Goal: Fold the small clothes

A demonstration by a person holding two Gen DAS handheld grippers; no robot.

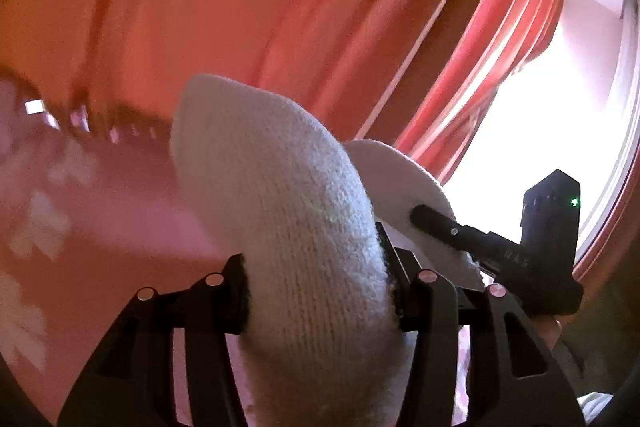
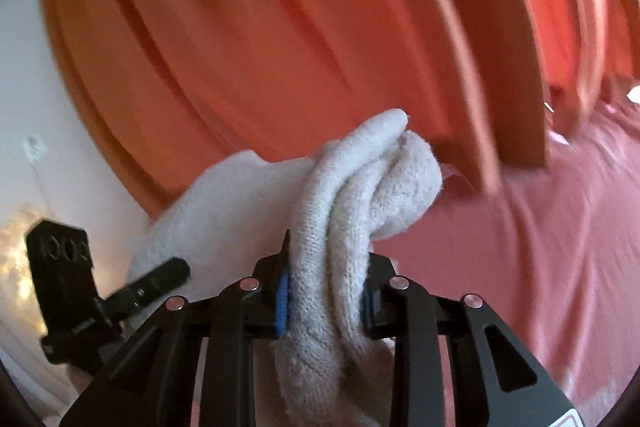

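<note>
A white knitted sock (image 1: 272,167) stretches between both grippers, held above the pink bed. In the left wrist view my left gripper (image 1: 320,291) is shut on one bunched end, its pads pressing into the knit from both sides. The sock's other end runs right to the other gripper, whose black fingers (image 1: 440,223) rest against the cloth. In the right wrist view my right gripper (image 2: 324,299) is shut on folded layers of the sock (image 2: 360,179), with blue pads at either side. The left gripper's fingers (image 2: 160,279) show at the lower left of that view.
Orange-red curtains (image 1: 320,7) hang close behind, with a bright window (image 1: 540,147) at the right. A pink bedspread (image 2: 540,247) with pale flowers lies below. A white wall with a socket (image 2: 34,147) stands to the left in the right wrist view.
</note>
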